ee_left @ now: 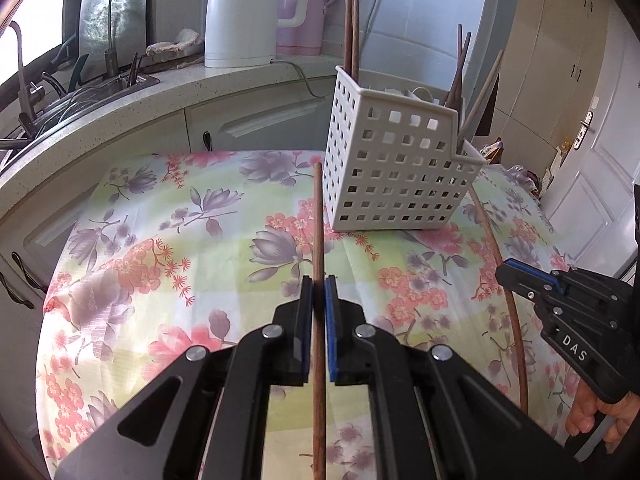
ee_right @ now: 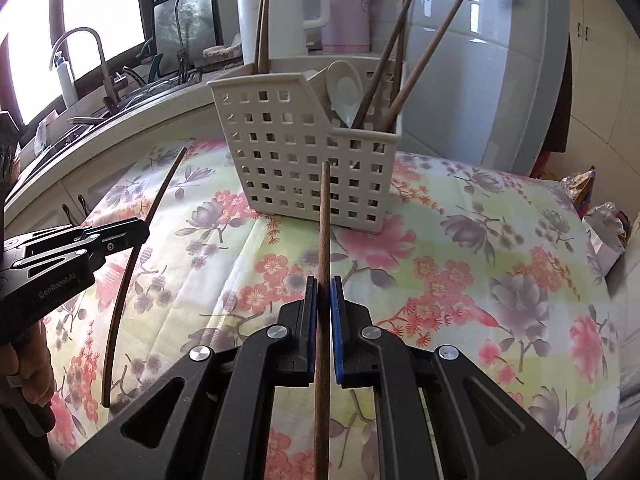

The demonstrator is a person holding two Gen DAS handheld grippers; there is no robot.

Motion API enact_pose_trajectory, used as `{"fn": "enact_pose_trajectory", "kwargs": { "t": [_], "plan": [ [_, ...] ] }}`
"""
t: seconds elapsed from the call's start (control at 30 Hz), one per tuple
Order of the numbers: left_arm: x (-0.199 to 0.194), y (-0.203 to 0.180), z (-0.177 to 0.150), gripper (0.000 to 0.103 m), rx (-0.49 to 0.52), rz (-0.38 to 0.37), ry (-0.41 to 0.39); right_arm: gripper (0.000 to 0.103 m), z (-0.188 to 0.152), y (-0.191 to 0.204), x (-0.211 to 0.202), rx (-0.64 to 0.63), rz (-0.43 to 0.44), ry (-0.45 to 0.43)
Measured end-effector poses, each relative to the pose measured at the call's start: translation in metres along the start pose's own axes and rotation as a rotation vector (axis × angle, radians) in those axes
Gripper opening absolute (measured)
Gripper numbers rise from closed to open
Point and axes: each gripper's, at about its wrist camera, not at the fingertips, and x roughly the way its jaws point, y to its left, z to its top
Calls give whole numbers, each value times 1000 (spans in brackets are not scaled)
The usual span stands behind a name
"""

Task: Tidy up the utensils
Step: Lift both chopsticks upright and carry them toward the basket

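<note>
A white perforated utensil basket [ee_left: 394, 168] stands on the floral tablecloth, also in the right wrist view [ee_right: 308, 148]. It holds several brown chopsticks [ee_right: 400, 52] and a white spoon [ee_right: 344, 88]. My left gripper [ee_left: 319, 280] is shut on a brown chopstick [ee_left: 318, 224] that points toward the basket. My right gripper [ee_right: 324, 280] is shut on another brown chopstick [ee_right: 325, 216], its tip in front of the basket. The right gripper shows in the left wrist view [ee_left: 500, 272] with its chopstick [ee_left: 500, 264]. The left gripper shows in the right wrist view [ee_right: 144, 228] with its chopstick [ee_right: 140, 248].
The table with the floral cloth [ee_left: 160, 248] sits beside a kitchen counter [ee_left: 120, 120] with a sink [ee_left: 88, 92]. A white kettle [ee_left: 240, 12] and a pink kettle [ee_left: 300, 4] stand behind the basket. A white door [ee_left: 592, 152] is at the right.
</note>
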Motion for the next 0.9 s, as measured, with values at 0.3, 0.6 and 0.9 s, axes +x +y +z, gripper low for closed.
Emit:
{"fn": "enact_pose_trajectory", "kwargs": {
  "t": [0.3,0.6,0.9],
  "plan": [
    [-25,-1,12,6,-25,-14,-66,8,7,-27,-26,70,-28,-63],
    [-36,-12,19,6,-3,-37,-98,8,12,-38,-43,100,-56,-108],
    [-46,-22,25,6,22,-58,-128,8,18,-40,-59,117,-50,-147]
  ]
}}
